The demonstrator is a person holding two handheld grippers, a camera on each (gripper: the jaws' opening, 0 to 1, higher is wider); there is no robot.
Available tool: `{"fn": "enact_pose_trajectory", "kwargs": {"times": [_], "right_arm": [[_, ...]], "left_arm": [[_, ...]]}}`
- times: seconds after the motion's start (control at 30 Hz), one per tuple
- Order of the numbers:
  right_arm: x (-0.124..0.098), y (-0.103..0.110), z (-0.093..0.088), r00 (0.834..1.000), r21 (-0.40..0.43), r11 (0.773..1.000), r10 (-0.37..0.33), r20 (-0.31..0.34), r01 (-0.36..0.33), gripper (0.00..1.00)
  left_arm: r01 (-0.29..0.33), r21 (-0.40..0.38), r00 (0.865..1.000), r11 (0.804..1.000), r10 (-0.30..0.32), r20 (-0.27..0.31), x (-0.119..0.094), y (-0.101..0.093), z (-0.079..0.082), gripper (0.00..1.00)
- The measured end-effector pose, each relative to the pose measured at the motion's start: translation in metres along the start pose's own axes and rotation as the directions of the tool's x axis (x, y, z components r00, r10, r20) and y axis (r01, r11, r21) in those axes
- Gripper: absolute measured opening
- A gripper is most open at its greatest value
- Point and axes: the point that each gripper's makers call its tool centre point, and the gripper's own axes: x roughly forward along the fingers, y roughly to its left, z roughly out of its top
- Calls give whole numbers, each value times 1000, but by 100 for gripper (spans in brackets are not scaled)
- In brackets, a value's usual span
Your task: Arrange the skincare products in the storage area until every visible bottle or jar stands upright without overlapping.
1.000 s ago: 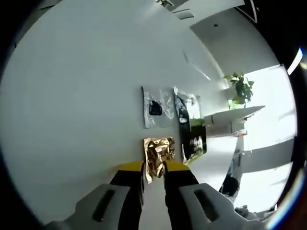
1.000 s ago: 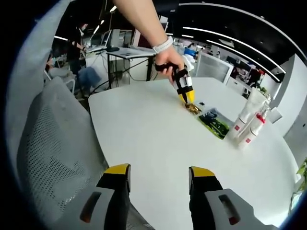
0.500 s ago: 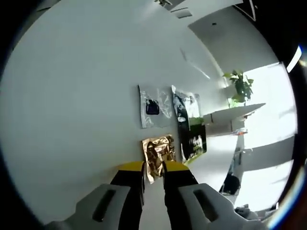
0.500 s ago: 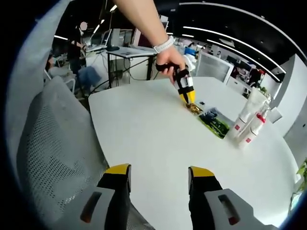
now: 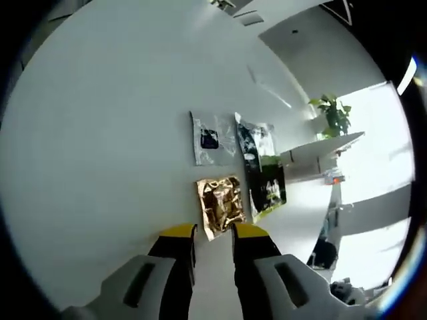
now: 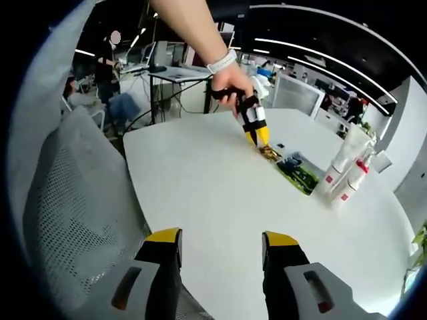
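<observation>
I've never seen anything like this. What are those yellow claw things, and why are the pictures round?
A person holds a pinching tool in each hand, and each tool carries a wide-eyed camera, which makes the pictures round. The left gripper view looks down at a white table past the left gripper, its yellow tips slightly apart just short of a gold packet. Beside it lie a clear packet and a green packet. The right gripper is open, holding nothing, and its view looks across the table at the person's hand and two white bottles.
</observation>
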Motion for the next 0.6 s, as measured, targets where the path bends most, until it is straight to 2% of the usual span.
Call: {"fn": "enact_pose_trajectory", "kwargs": {"times": [0.17, 0.3, 0.37, 0.47, 0.6], "right_arm": [[-1, -1, 3, 1000, -1, 1000, -8, 13, 8, 45], [-3, -2, 6, 999, 5, 1000, -10, 32, 10, 46], [-4, -3, 8, 999, 9, 1000, -14, 44, 14, 47], [-6, -4, 12, 998, 12, 1000, -22, 62, 21, 48], [-8, -6, 16, 996, 24, 999, -30, 86, 28, 48]], "left_arm": [[28, 32, 999, 999, -30, 41, -10, -15, -22, 19], [52, 56, 994, 997, -57, 96, -23, -28, -31, 22], [72, 111, 986, 991, -87, 141, -34, -38, -34, 23], [61, 170, 973, 983, -96, 211, -55, -47, -46, 22], [68, 205, 956, 977, -122, 266, -76, -58, -66, 24]]}}
